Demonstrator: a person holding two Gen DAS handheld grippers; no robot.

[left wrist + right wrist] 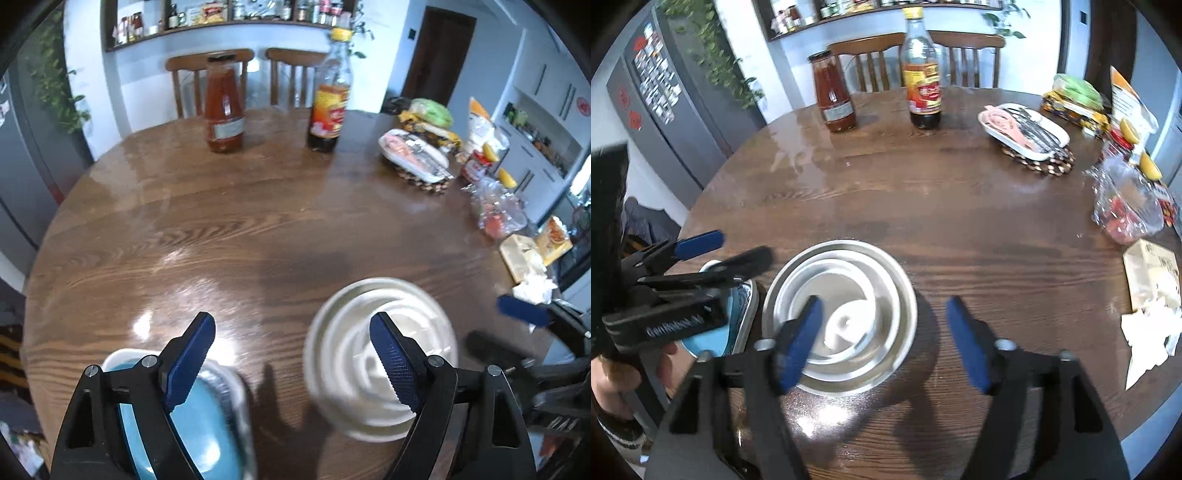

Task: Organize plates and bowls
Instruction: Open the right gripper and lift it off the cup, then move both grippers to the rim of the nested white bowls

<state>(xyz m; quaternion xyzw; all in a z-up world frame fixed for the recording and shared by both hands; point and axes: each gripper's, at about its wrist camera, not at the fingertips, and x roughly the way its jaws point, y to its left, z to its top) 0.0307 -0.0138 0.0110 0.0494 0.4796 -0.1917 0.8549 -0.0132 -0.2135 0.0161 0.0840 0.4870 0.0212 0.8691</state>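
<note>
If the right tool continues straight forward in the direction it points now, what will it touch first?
Probably bare brown wooden table: the open right tool points past the right edge of the stacked round silver metal bowls, though its left finger overlaps them. Depth is unclear.

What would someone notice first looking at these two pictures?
Probably the nested metal bowls at the near edge of the round wooden table, under the open right gripper. Next, the blue dish beside them below the open left gripper, then the red sauce jar and dark bottle at the far side.

We see a round wooden table [960, 206], sauce jar [834, 98], dark bottle [923, 85], nested bowls [842, 317], blue plate [199, 424], cutlery tray on a trivet [1023, 129], napkins [1152, 332]
</note>
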